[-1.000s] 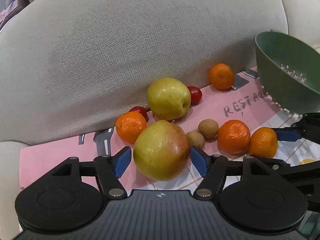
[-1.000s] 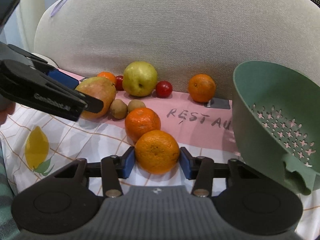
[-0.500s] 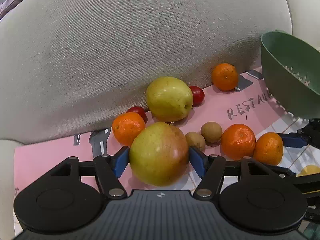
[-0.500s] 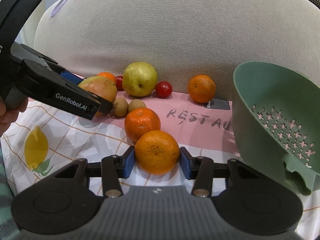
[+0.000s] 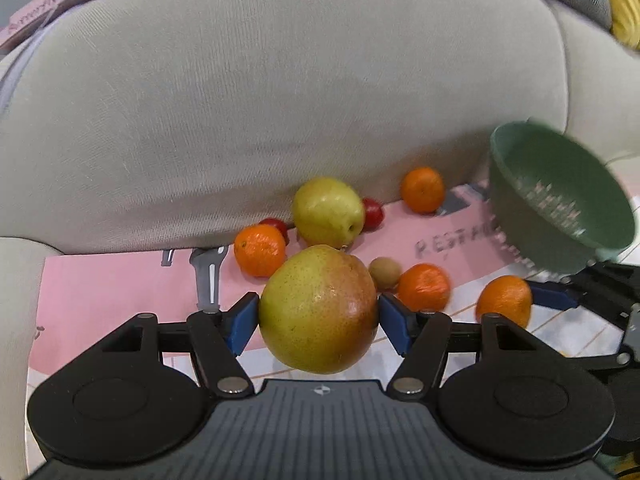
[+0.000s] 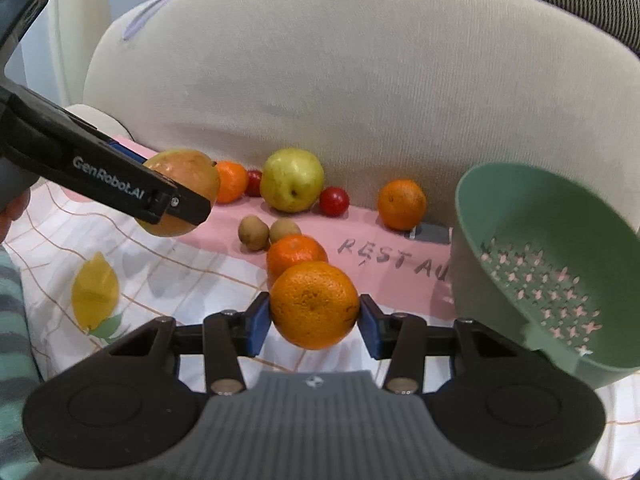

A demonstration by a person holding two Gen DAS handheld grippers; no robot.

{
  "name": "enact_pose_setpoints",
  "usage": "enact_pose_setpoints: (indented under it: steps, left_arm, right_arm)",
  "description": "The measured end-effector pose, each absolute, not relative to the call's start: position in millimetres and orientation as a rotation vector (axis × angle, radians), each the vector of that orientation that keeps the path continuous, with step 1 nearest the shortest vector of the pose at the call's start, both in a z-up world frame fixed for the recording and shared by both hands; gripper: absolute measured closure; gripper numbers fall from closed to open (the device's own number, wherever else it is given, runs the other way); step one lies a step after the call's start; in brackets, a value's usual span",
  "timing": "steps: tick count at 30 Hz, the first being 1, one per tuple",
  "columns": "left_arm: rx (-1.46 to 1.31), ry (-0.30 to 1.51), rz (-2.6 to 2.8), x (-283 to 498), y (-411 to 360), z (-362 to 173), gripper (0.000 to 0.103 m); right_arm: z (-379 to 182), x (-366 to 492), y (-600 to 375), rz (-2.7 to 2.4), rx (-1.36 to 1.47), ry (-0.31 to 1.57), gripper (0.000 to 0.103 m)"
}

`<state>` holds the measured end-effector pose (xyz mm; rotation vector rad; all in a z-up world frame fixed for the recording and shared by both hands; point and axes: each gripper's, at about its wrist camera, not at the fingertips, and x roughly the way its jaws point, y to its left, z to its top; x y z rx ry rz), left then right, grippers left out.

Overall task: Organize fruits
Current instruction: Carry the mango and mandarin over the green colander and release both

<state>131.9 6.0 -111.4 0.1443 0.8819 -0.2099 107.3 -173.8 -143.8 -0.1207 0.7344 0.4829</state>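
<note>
My left gripper [image 5: 318, 322] is shut on a large green-and-red pear [image 5: 318, 308] and holds it above the cloth; the right wrist view shows that pear [image 6: 188, 168] hanging in the air at the left. My right gripper [image 6: 315, 320] is shut on an orange [image 6: 315, 300], also lifted, and the same orange [image 5: 505, 300] appears at the right of the left wrist view. A green colander [image 6: 552, 264] lies tilted at the right with nothing in it. A yellow-green apple [image 6: 291, 180], other oranges [image 6: 401, 204], two kiwis [image 6: 253, 233] and small red fruits [image 6: 334, 201] lie on the pink mat [image 6: 384, 240].
A beige sofa cushion [image 6: 360, 92] rises right behind the fruit. A white checked cloth with a lemon print [image 6: 94, 292] covers the seat at the front left. A striped teal fabric [image 6: 12, 320] lies along the left edge.
The left gripper's pads closed onto the pear, and it rose off the cloth. The right gripper lifted its orange too. The fruit on the mat stayed put.
</note>
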Motion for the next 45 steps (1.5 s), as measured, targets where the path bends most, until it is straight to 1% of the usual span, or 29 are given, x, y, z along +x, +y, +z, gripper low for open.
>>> enact_pose_setpoints:
  steps: [5, 12, 20, 25, 31, 40, 45]
  left_arm:
    - [0.113, 0.839, -0.236, 117.5, -3.4, -86.7, 0.028]
    - [0.13, 0.768, -0.299, 103.2, -35.5, -56.4, 0.028]
    - [0.189, 0.731, -0.417, 110.4, -88.9, -35.6, 0.028]
    - [0.241, 0.747, -0.502, 125.7, -129.2, -35.3, 0.029]
    - [0.261, 0.824, -0.589, 155.3, -163.3, -46.3, 0.029]
    - [0.298, 0.962, -0.666, 188.4, -186.9, -69.8, 0.029]
    - [0.326, 1.055, -0.669, 204.4, -193.0, -84.1, 0.029]
  right_arm:
    - [-119.8, 93.4, -183.9, 0.478, -0.122, 0.683, 0.059]
    - [-90.5, 77.3, -209.0, 0.437, -0.129, 0.63, 0.059]
    - [-67.7, 92.6, -259.0, 0.346, -0.115, 0.634, 0.059]
    - [-66.2, 123.4, -291.0, 0.311, -0.118, 0.724, 0.059]
    - [-77.7, 163.0, -311.2, 0.355, -0.133, 0.87, 0.059]
    - [-105.2, 216.8, -318.8, 0.461, -0.151, 1.054, 0.059]
    - [-122.4, 223.9, -314.7, 0.493, -0.186, 1.132, 0.059]
